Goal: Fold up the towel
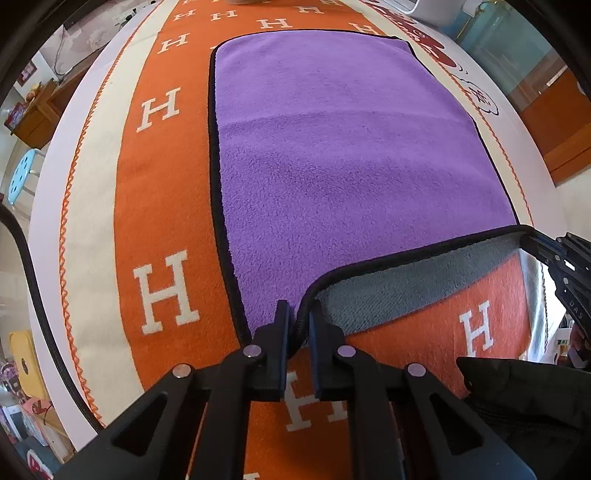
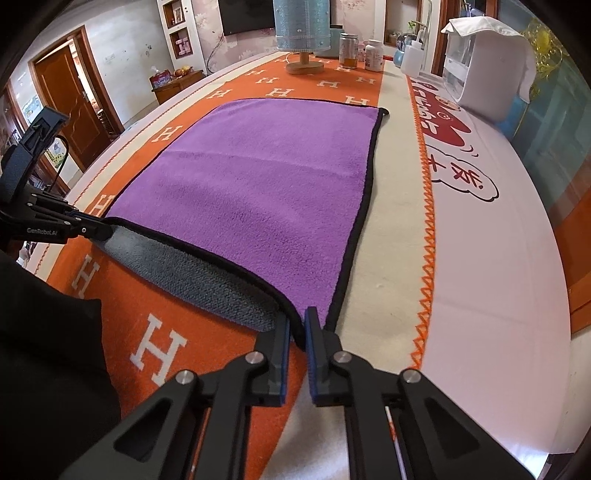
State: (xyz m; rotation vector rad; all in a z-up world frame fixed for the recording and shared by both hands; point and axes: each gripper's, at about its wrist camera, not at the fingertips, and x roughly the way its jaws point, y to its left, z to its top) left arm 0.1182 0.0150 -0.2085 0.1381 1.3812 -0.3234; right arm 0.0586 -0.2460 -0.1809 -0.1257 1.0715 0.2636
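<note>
A purple towel (image 1: pixel 332 147) with black trim and a grey underside lies flat on an orange blanket with white H letters; it also shows in the right wrist view (image 2: pixel 258 192). My left gripper (image 1: pixel 297 317) is shut on the towel's near left corner and holds it off the blanket. My right gripper (image 2: pixel 297 325) is shut on the near right corner. The near edge is lifted between them, so the grey underside (image 2: pixel 192 273) shows. The right gripper (image 1: pixel 561 266) appears at the right of the left wrist view, the left gripper (image 2: pixel 74 225) at the left of the right wrist view.
The orange blanket (image 1: pixel 162 206) covers a long white table (image 2: pixel 498 258). At the far end stand a blue paper-towel holder (image 2: pixel 303 33), a can, bottles and a white appliance (image 2: pixel 487 66). A black bag (image 2: pixel 48 350) lies at the near edge.
</note>
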